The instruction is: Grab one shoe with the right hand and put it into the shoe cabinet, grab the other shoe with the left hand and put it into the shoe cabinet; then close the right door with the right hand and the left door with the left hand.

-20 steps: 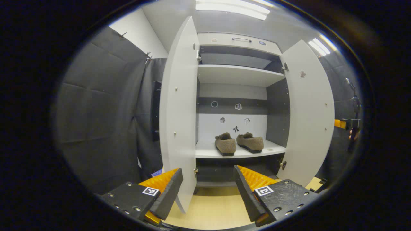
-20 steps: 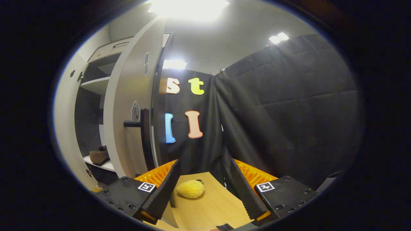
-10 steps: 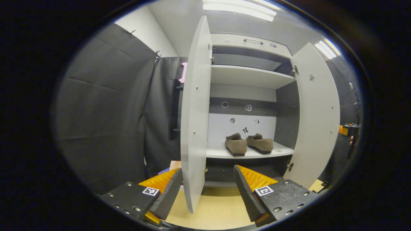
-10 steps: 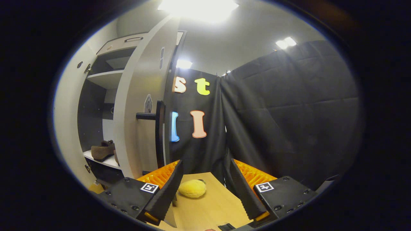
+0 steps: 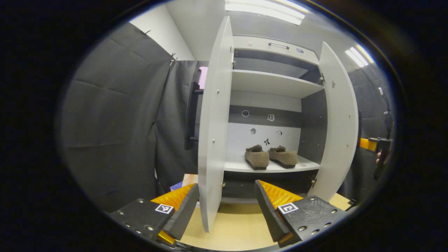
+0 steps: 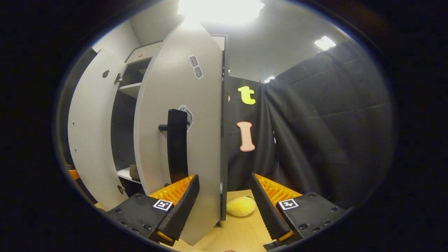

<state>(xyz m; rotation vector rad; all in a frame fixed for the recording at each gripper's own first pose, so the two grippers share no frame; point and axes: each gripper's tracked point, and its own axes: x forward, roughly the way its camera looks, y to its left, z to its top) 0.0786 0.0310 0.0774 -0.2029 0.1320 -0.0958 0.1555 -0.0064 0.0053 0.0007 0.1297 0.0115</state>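
Observation:
Two brown fuzzy shoes point(image 5: 256, 158) point(image 5: 283, 156) sit side by side on the lower shelf point(image 5: 269, 167) of the white shoe cabinet. The left door point(image 5: 213, 133) stands nearly edge-on before my left gripper point(image 5: 226, 206), which is open and holds nothing. The right door point(image 5: 337, 122) is partly swung in. In the right gripper view that door's outer face point(image 6: 196, 115) with its black handle point(image 6: 176, 147) is close ahead; its free edge stands between the fingers of my open right gripper point(image 6: 224, 206). One shoe's tip point(image 6: 134, 172) peeks past the door.
A yellow plush object point(image 6: 240, 206) lies on the wooden floor point(image 6: 241, 234) behind the right door. The right gripper and the hand holding it point(image 5: 376, 148) show beyond the right door. Upper shelves point(image 5: 273, 82) and a top drawer point(image 5: 276, 45) sit above the shoes.
The right door has swung partway toward shut, with my right gripper moving in against its outer side. The left door now stands more edge-on to my left gripper.

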